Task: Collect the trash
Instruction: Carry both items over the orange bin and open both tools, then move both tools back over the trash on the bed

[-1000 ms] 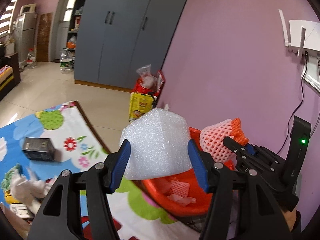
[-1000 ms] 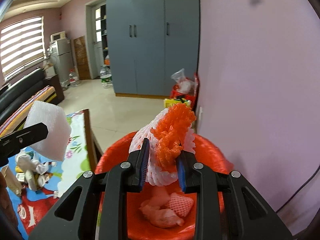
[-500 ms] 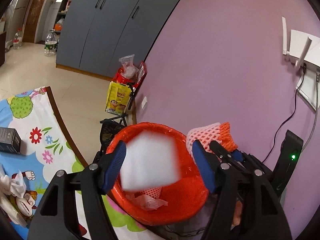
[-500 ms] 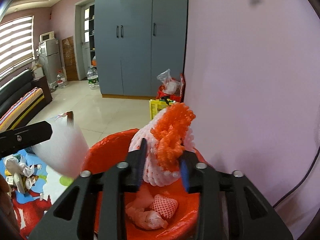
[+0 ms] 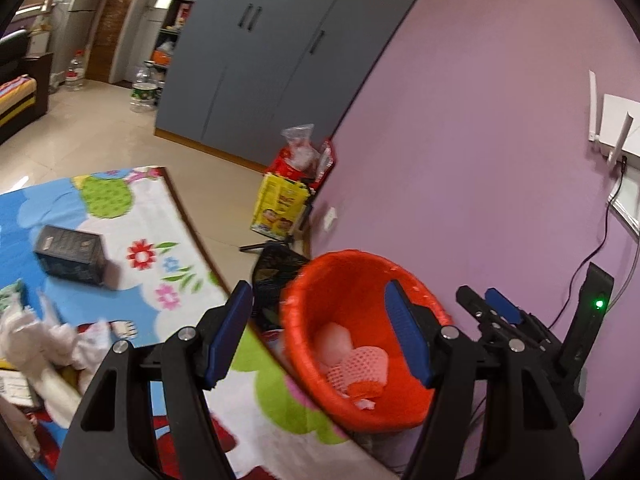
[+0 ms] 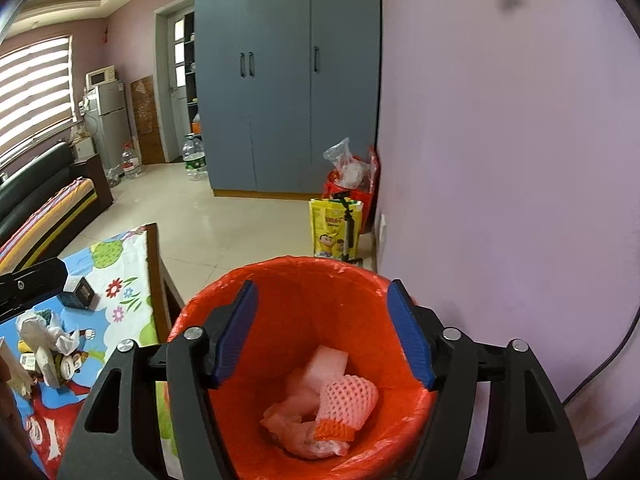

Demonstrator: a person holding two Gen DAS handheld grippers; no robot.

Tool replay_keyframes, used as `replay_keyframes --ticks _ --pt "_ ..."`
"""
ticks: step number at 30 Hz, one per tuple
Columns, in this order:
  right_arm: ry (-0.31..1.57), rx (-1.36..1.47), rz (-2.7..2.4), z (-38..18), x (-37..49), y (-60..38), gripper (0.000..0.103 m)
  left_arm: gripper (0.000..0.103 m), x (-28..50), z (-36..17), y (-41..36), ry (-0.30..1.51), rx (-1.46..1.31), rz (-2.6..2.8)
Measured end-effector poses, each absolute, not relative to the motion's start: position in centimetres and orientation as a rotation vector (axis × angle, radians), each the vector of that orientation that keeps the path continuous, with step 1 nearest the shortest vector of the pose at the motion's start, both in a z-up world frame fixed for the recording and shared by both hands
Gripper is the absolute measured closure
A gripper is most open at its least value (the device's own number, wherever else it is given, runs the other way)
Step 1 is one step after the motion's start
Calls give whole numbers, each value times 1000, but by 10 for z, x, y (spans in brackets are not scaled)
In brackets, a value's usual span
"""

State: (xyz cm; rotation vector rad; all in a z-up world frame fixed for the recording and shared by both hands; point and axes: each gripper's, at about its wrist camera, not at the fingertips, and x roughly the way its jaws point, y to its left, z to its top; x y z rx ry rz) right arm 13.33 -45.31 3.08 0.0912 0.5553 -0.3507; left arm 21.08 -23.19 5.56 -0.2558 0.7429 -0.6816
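The right hand-held gripper (image 6: 322, 330) hangs over the mouth of the orange bin (image 6: 280, 276), its blue ribbed pads spread and opening further, with nothing between them. Below, at the bottom of the bin, lies the foam fruit net (image 6: 348, 400) — a soft pink-white mesh sleeve with a bright orange cuff, lying on its side. Touching it behind is the white foam block (image 6: 326, 364), a pale slab with a fine bubbly surface, tinted pink by the glossy orange liner bag whose crinkled film folds over the round rim. A few thin crumpled scraps sit under the net.

The left hand-held gripper (image 5: 318, 334) is also released, jaws wide and empty, pointing down towards the near rim of the orange bin (image 5: 348, 258), just beside the edge of the surface (image 5: 188, 216). That surface wears a smooth printed cloth — cartoon flowers, green blobs, blue sky — with a dark wooden trim along its side. On it rest a small dark cardboard box (image 5: 70, 254), rectangular and matt, and a heap of crumpled white paper (image 5: 44, 332), soft and creased, well apart from the bin. In the left view the right hand-held gripper (image 5: 490, 304) appears black and angular beside the bin, against the plain purple wall (image 5: 480, 140).
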Motion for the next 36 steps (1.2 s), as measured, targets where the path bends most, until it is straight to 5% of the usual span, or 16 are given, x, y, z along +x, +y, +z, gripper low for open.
replay_keyframes --ticks 10,36 --pt "553 93 -271 30 135 -426 26 37 200 58 -167 693 -248 -548" --pt "614 52 -11 9 156 -323 22 37 191 33 -67 689 -252 -351"
